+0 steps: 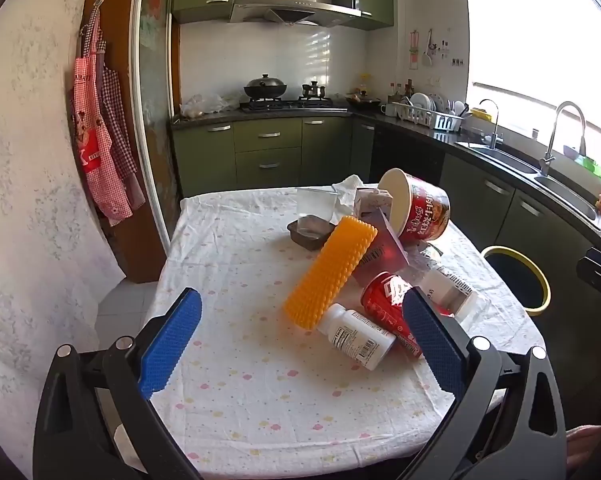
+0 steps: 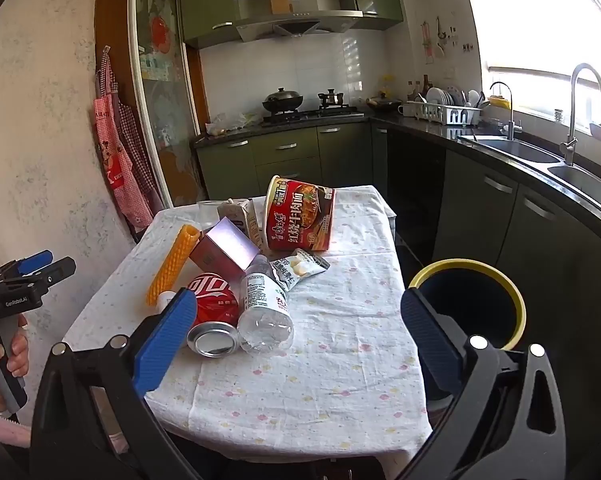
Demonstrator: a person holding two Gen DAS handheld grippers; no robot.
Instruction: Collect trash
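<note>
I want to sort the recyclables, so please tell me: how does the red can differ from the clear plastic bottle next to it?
The red can is opaque metal with a red printed skin; the clear plastic bottle is see-through with a white label. The can is shorter than the bottle. Both lie on their sides on the tablecloth, touching, bases toward the right wrist camera.

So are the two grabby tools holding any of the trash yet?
No. The left tool and the right tool are both open and empty; the trash lies on the table.
</note>
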